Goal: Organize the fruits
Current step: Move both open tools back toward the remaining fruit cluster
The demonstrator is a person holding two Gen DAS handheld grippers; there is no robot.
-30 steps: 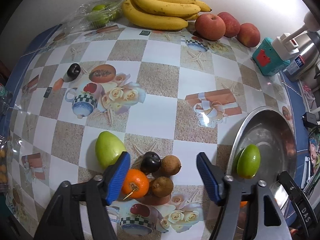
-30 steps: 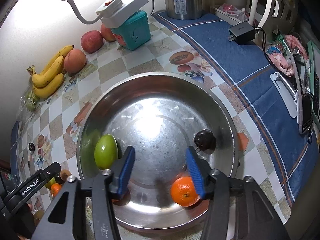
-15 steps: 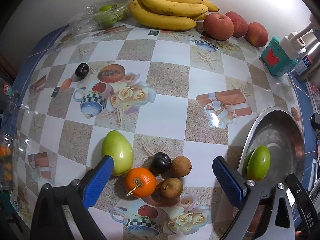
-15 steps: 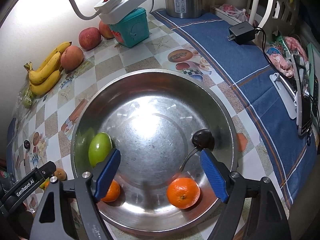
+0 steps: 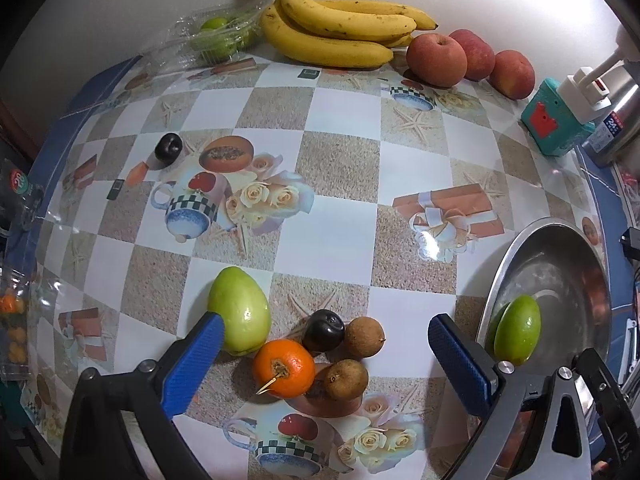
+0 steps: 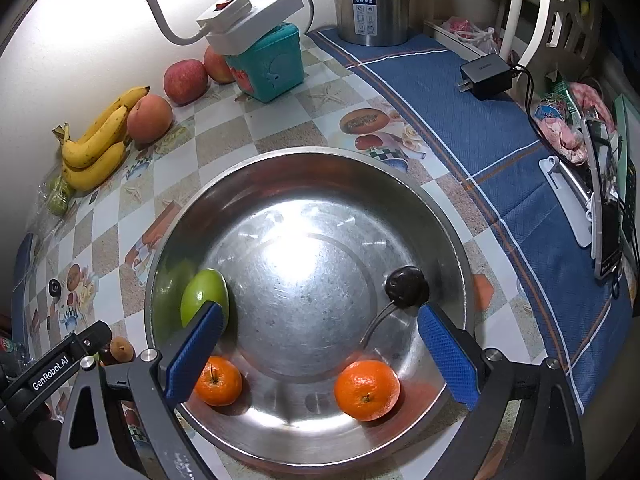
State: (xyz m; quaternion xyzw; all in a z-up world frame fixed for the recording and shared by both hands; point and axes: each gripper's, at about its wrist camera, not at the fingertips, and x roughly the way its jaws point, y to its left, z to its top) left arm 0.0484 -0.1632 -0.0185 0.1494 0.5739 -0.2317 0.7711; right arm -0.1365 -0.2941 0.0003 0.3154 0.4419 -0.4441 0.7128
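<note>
My left gripper (image 5: 320,354) is open and empty, just above a cluster on the tablecloth: a green mango (image 5: 239,315), an orange (image 5: 283,368), a dark plum (image 5: 323,330) and two brown longans (image 5: 364,337). A steel bowl (image 6: 280,168) lies under my right gripper (image 6: 320,346), which is open and empty. The bowl holds a green mango (image 6: 202,296), two oranges (image 6: 367,390) and a dark plum (image 6: 406,286). The bowl also shows in the left wrist view (image 5: 516,248).
Bananas (image 5: 340,30), red apples (image 5: 436,60) and a bag of green fruit (image 5: 216,34) line the wall. Another plum (image 5: 168,147) lies far left. A teal box (image 6: 268,64), power strip (image 6: 248,20), steel kettle (image 6: 370,0) and charger (image 6: 486,78) stand behind the bowl.
Both grippers have opened wide and drawn back a little. A second orange now shows at the bowl's near left. The fruits on the tablecloth have not moved.
</note>
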